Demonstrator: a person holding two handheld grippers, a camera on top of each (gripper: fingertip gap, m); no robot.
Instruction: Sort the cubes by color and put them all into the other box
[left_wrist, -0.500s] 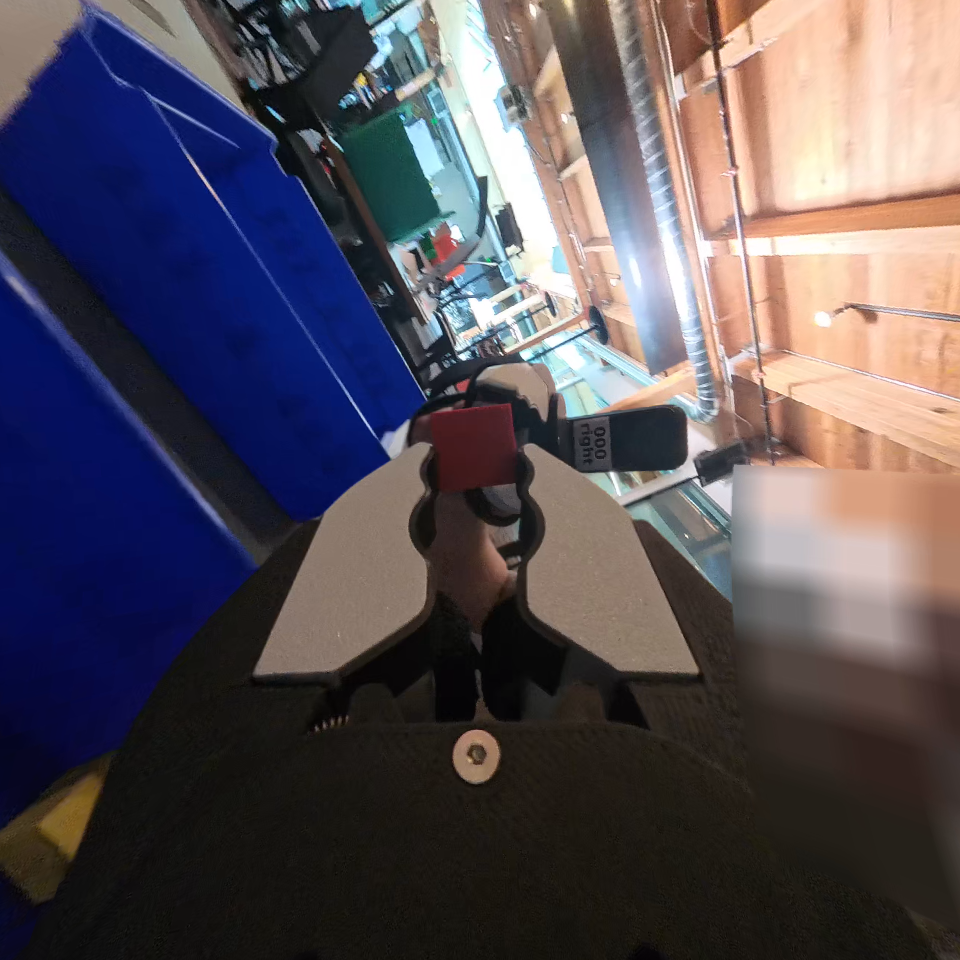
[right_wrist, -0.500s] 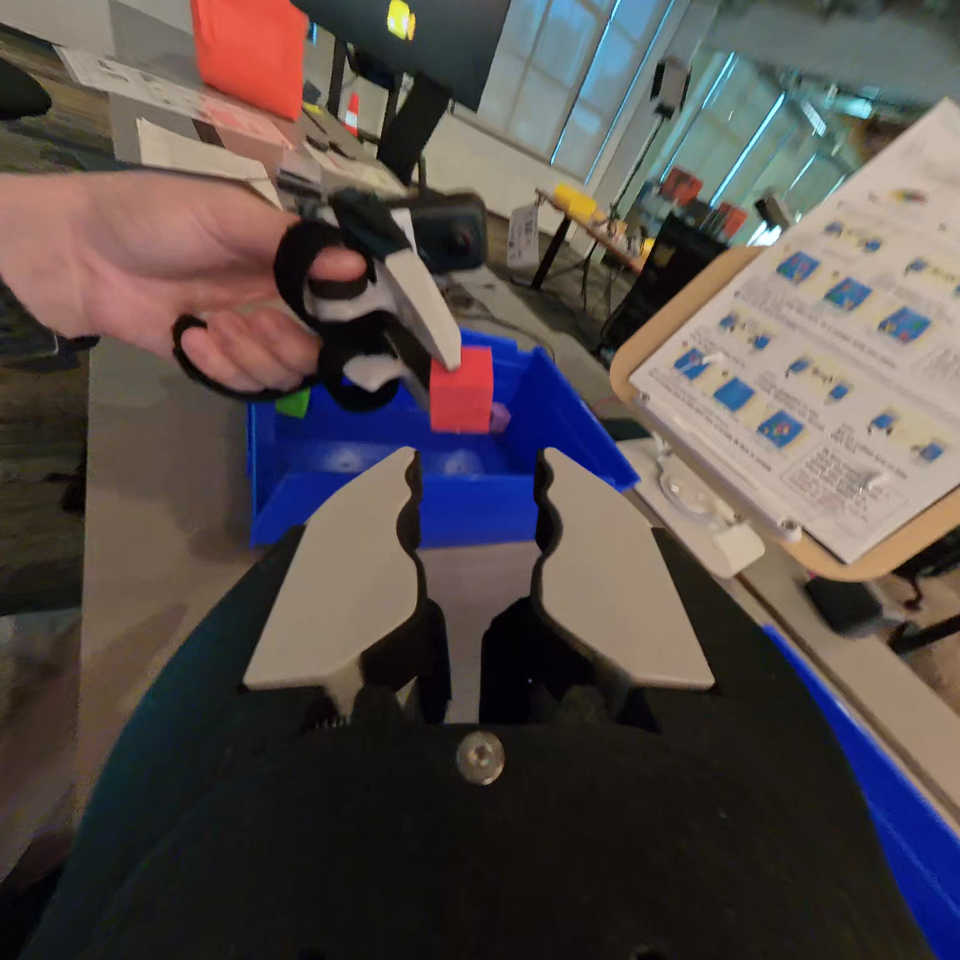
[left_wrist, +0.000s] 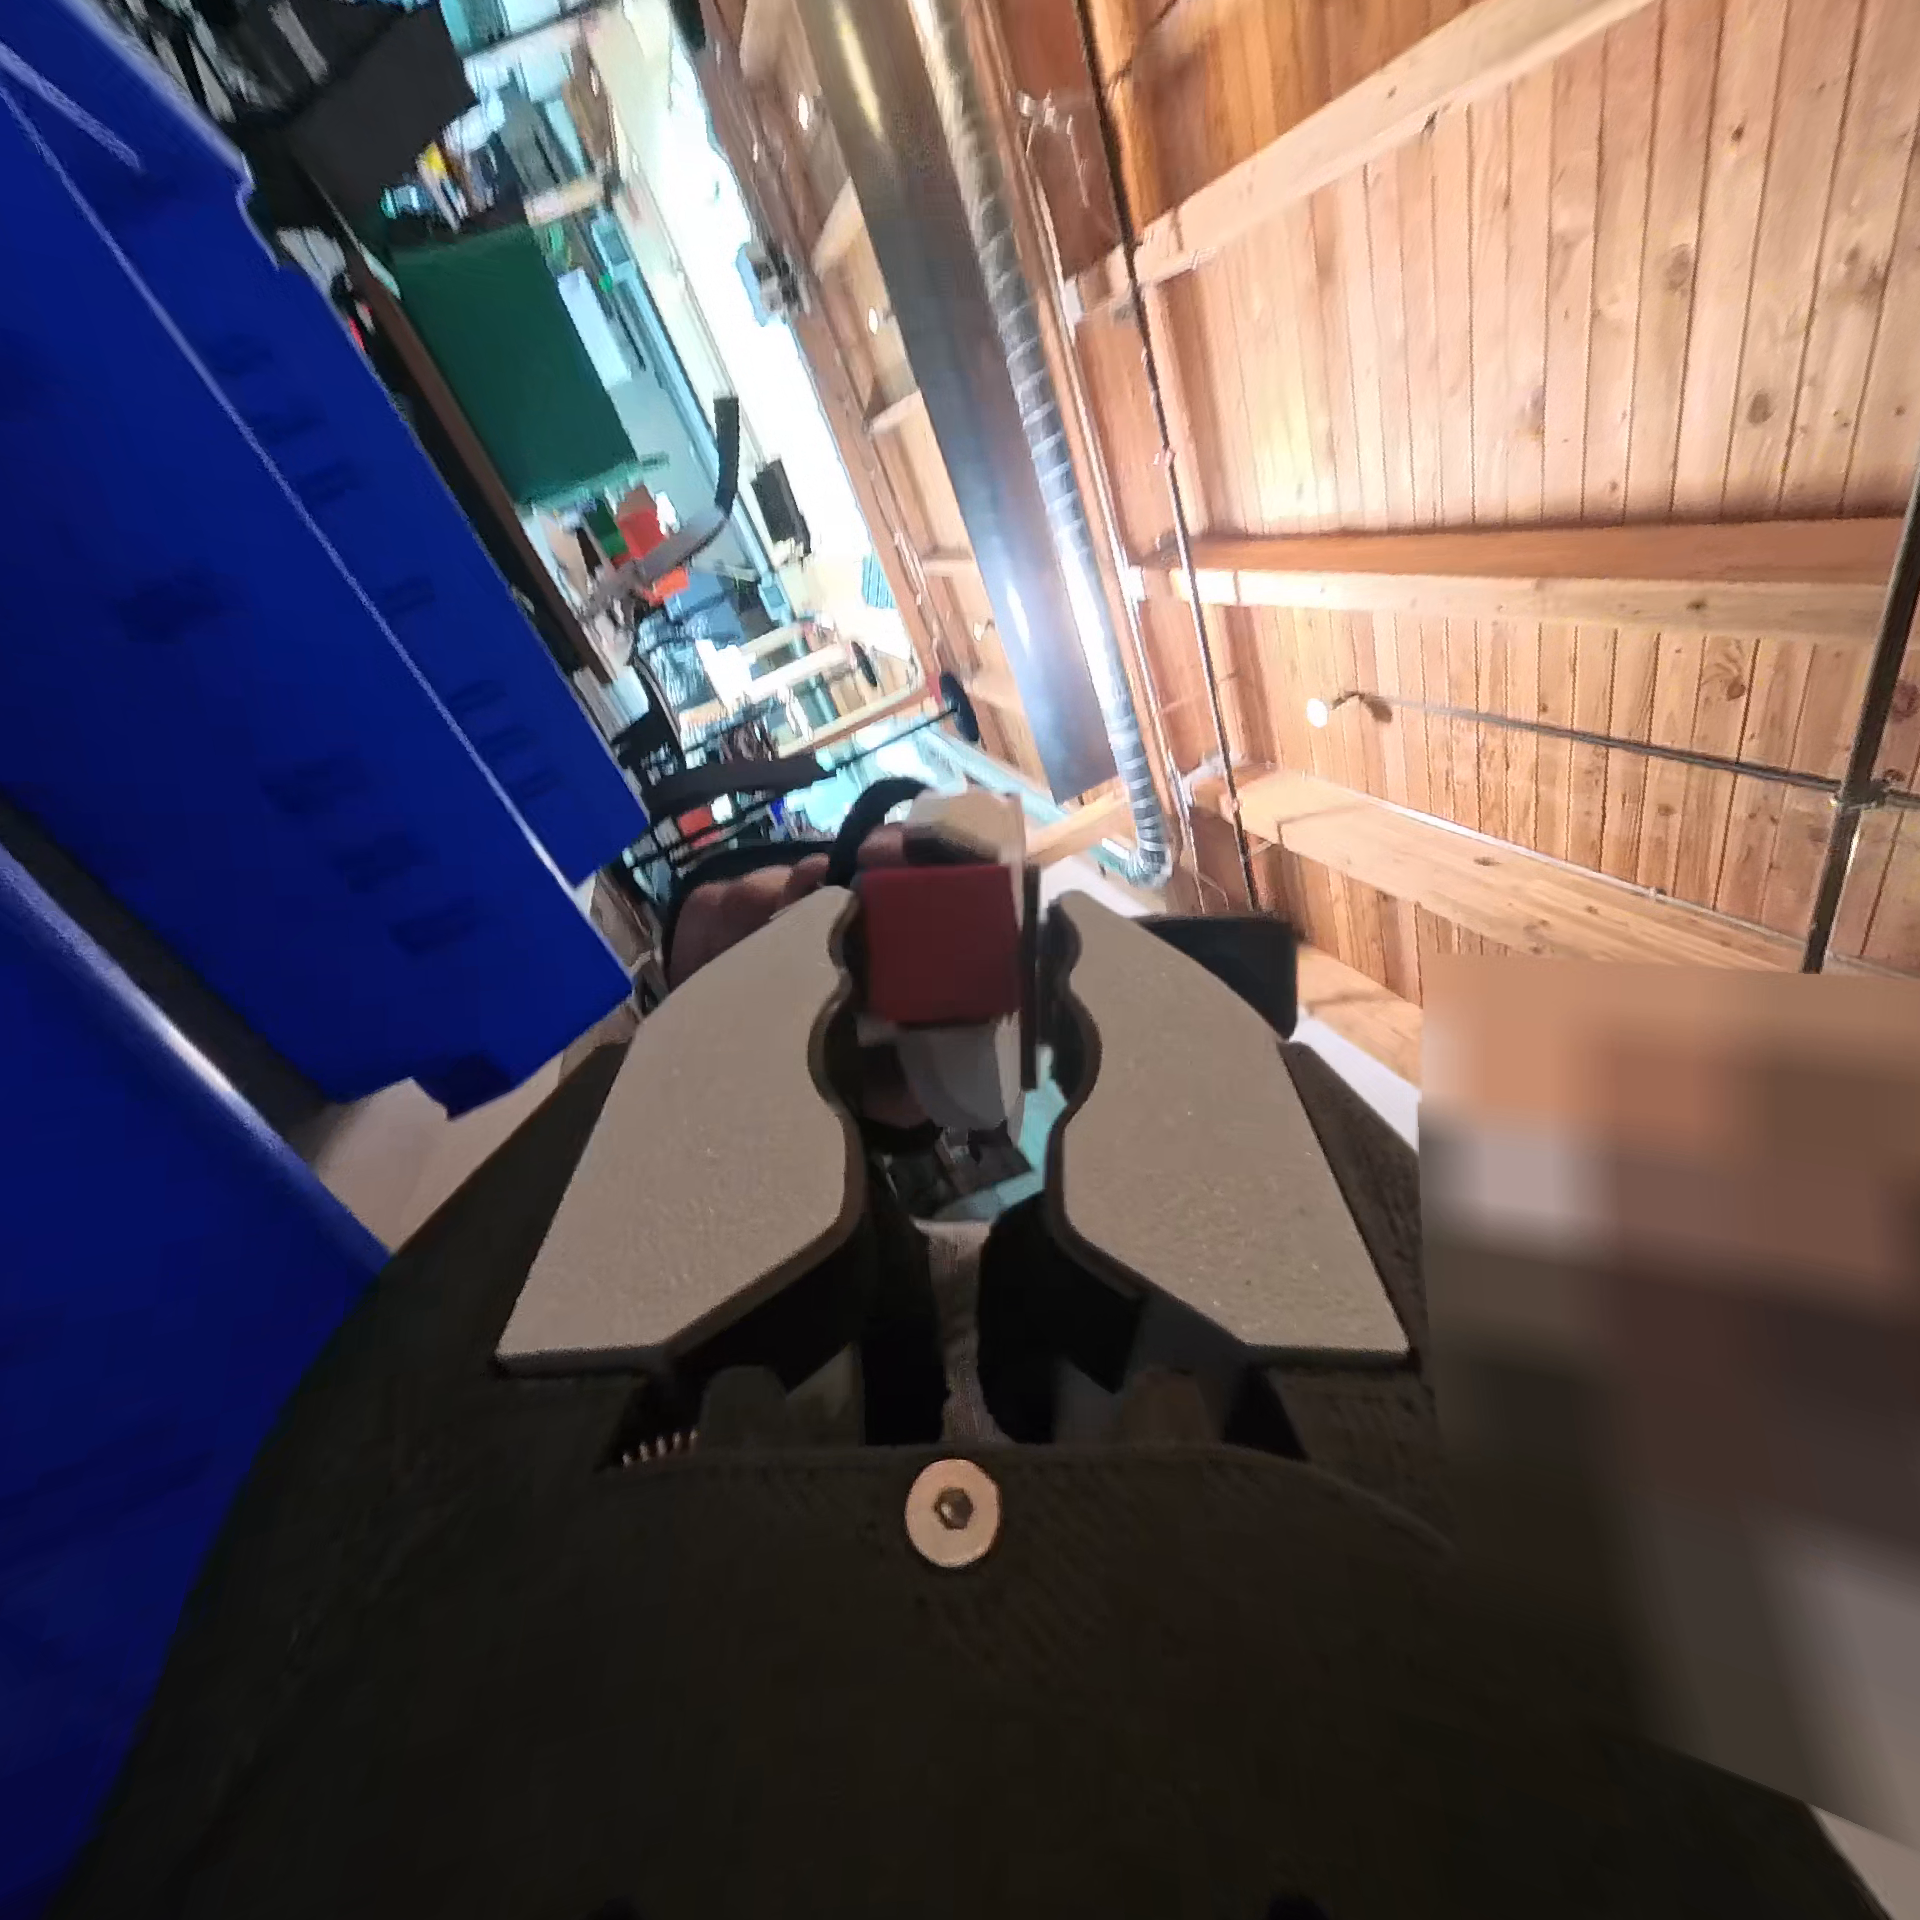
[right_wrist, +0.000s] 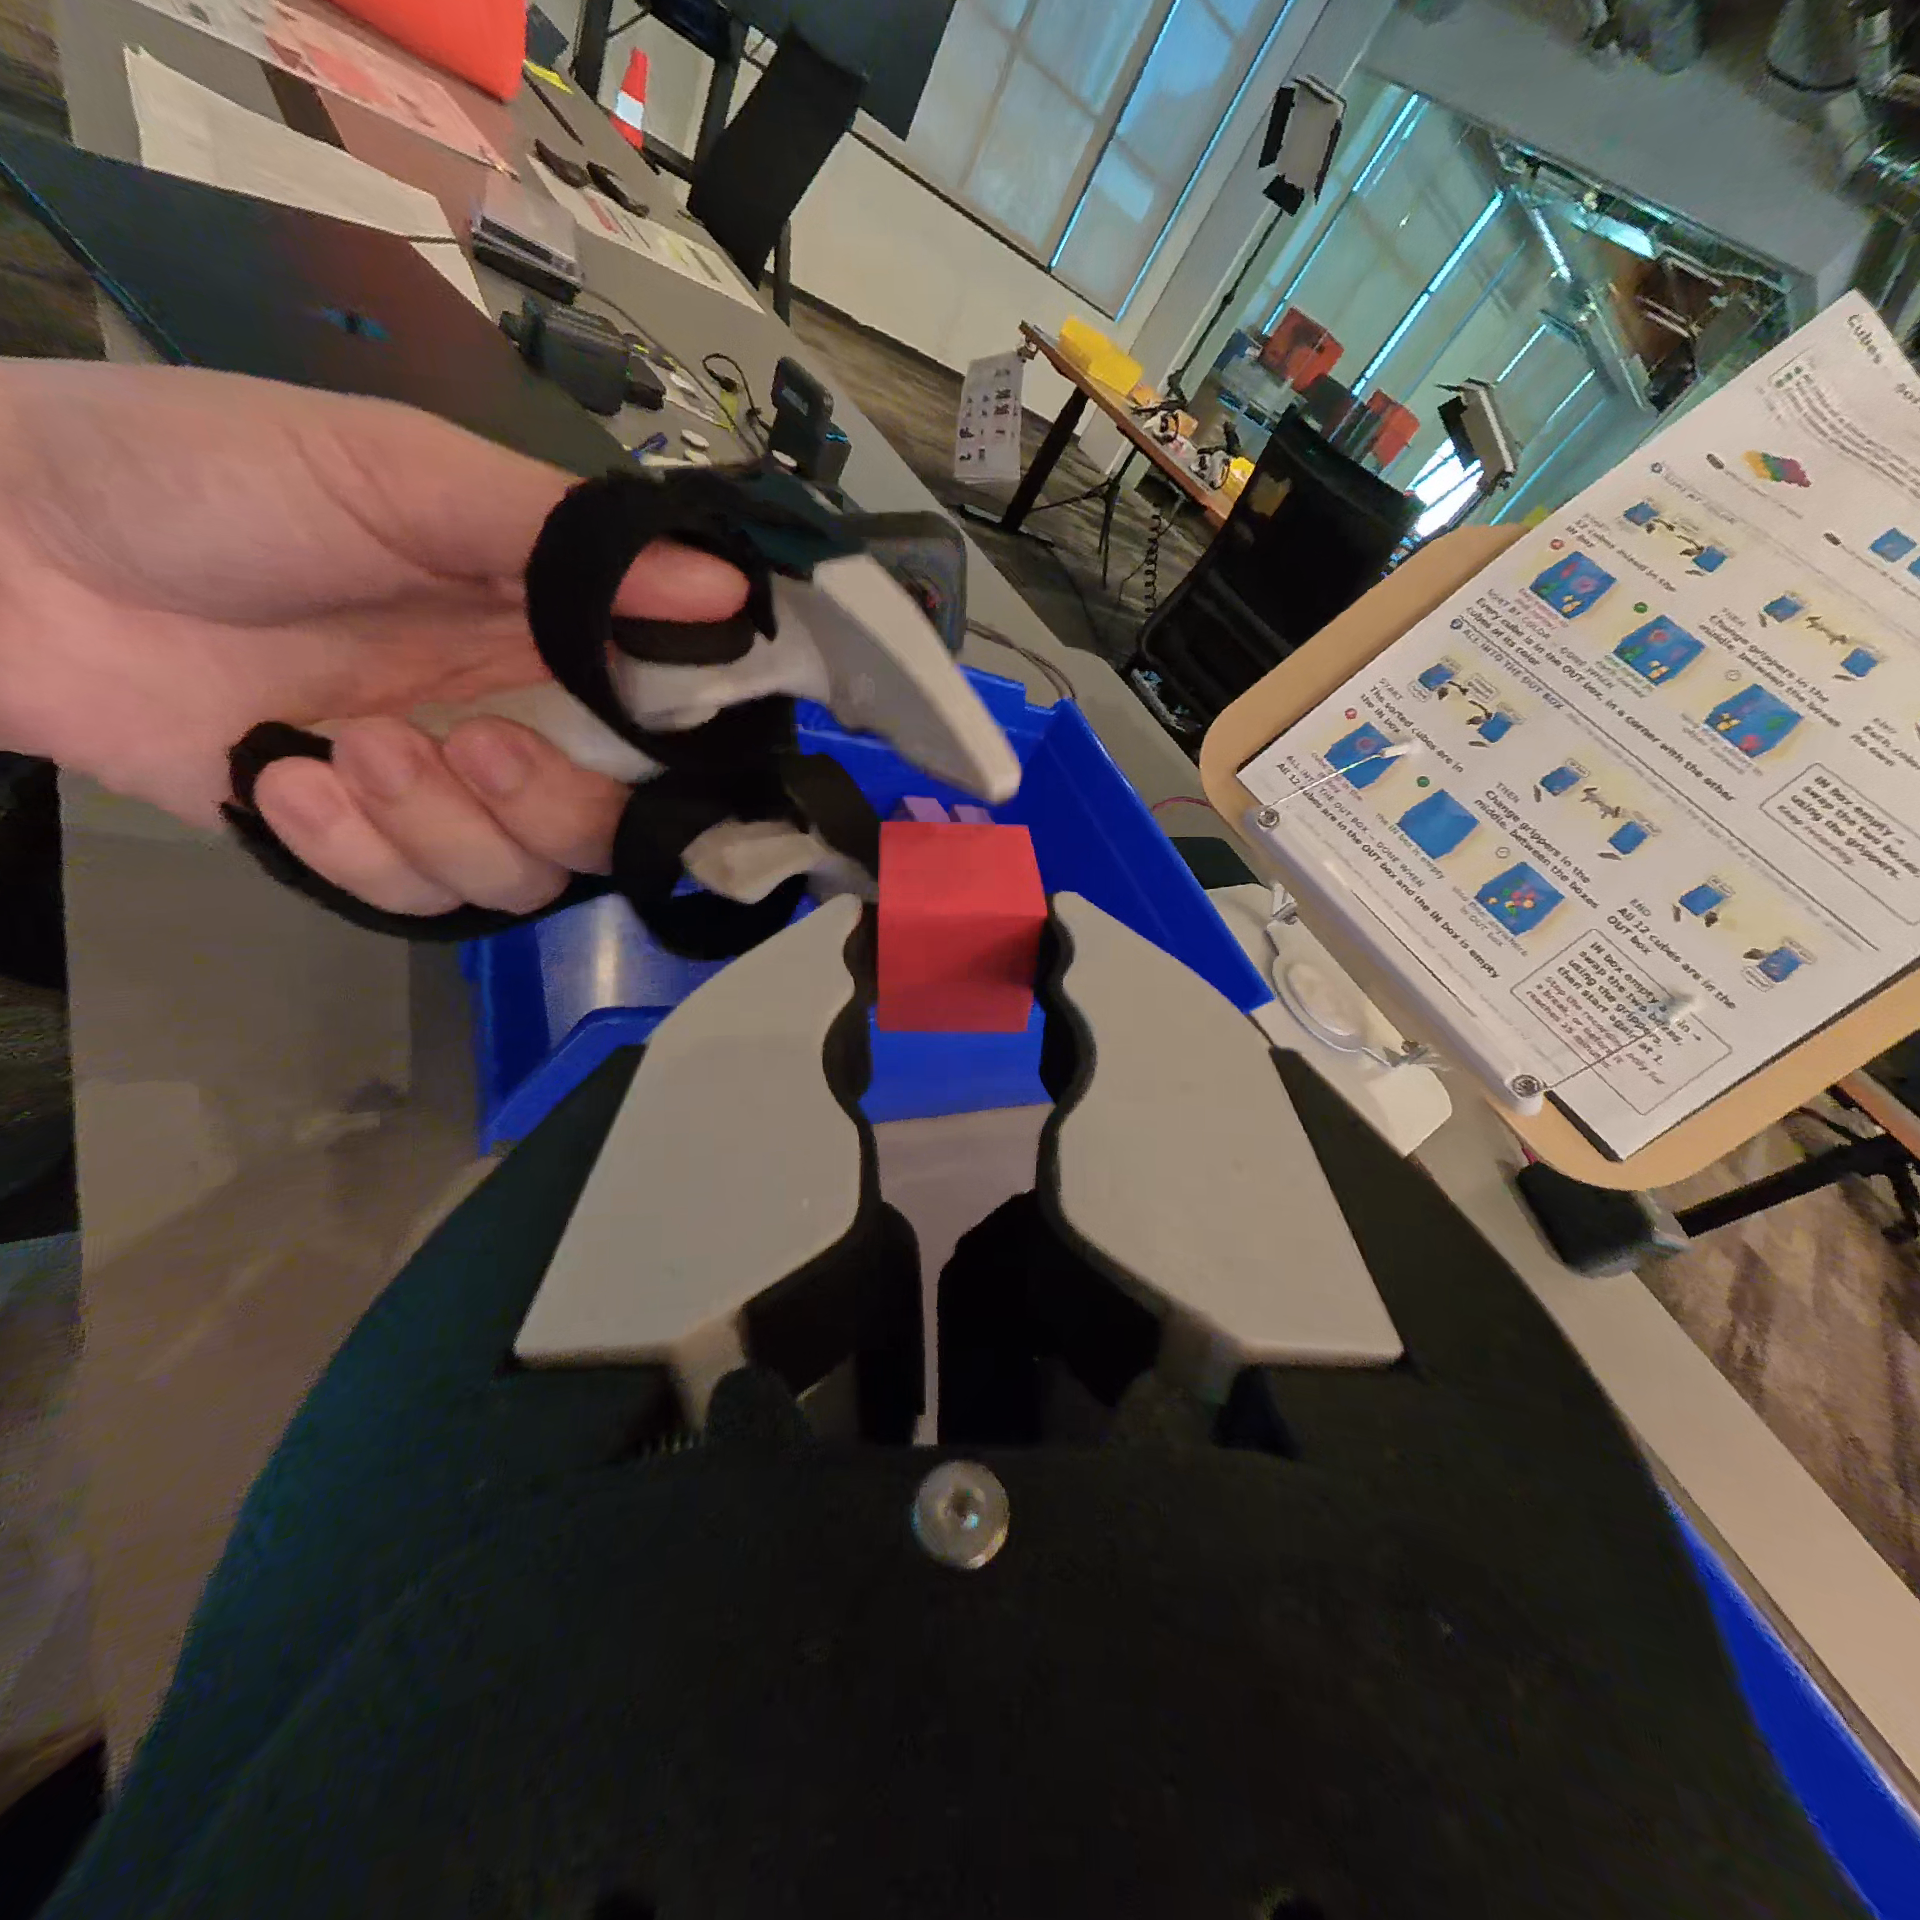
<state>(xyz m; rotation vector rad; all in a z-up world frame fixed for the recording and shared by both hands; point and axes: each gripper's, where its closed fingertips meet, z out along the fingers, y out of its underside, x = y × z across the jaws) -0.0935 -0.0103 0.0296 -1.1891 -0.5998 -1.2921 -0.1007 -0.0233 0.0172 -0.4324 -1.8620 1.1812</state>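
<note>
A red cube (right_wrist: 956, 935) sits between the fingertips of my right gripper (right_wrist: 951, 935), which is shut on its two sides. My left gripper (right_wrist: 914, 821), strapped to a person's hand (right_wrist: 312, 623), is just behind the cube with its jaws spread; its upper finger (right_wrist: 914, 675) stands clear above the cube. In the left wrist view the red cube (left_wrist: 935, 956) lies between the open fingers of my left gripper (left_wrist: 951, 925), with a gap on the right side. The right gripper's fingers (left_wrist: 961, 1081) show above and below the cube. All of this is held above a blue bin (right_wrist: 1122, 831).
The blue bin holds purple cubes (right_wrist: 940, 810). An illustrated instruction board (right_wrist: 1558, 779) stands at the right on the grey table (right_wrist: 260, 1039). A second blue bin's edge (right_wrist: 1818, 1714) is at lower right. A dark laptop (right_wrist: 260, 281) and small devices lie at the back left. Blue bins (left_wrist: 260, 623) fill the left of the left wrist view.
The right gripper has moved in and shut on the red cube. The left gripper, shut on the cube before, has opened its jaws.
</note>
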